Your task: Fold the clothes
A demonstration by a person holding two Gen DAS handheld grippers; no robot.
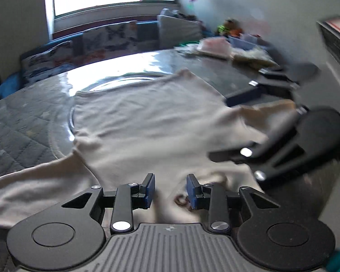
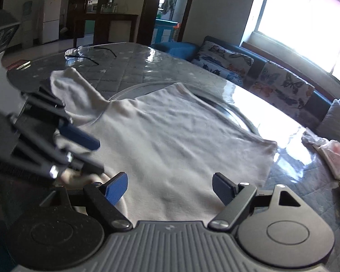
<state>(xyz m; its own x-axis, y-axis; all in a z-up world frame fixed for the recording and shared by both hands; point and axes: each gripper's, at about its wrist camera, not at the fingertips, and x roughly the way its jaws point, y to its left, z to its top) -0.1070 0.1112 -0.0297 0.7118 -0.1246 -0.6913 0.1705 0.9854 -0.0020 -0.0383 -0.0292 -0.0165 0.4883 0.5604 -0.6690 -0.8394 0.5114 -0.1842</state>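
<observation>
White T-shirt (image 1: 151, 122): spread flat, lightly creased, on the round table (image 1: 29, 117), its body lying over the glass turntable (image 1: 115, 83) at the table's centre; one sleeve runs out toward the table's near-left edge in the left wrist view. A dark red mark shows at the shirt's near edge between the left gripper's fingers. Left gripper (image 1: 170, 191): just above the shirt's near edge, blue pads standing a narrow gap apart, nothing pinched between them. Right gripper (image 2: 170, 190): over the shirt's near side, fingers spread wide, holding nothing; in the left wrist view it appears blurred beside the shirt's right sleeve. Eyeglasses (image 2: 88, 53): on the table beyond the shirt, well apart from it. Crumpled bags (image 2: 331, 156): at the table's edge, off the shirt's hem side. Sofa with butterfly-print cushions (image 2: 256, 70): beyond the table, under the window (image 2: 306, 20).
</observation>
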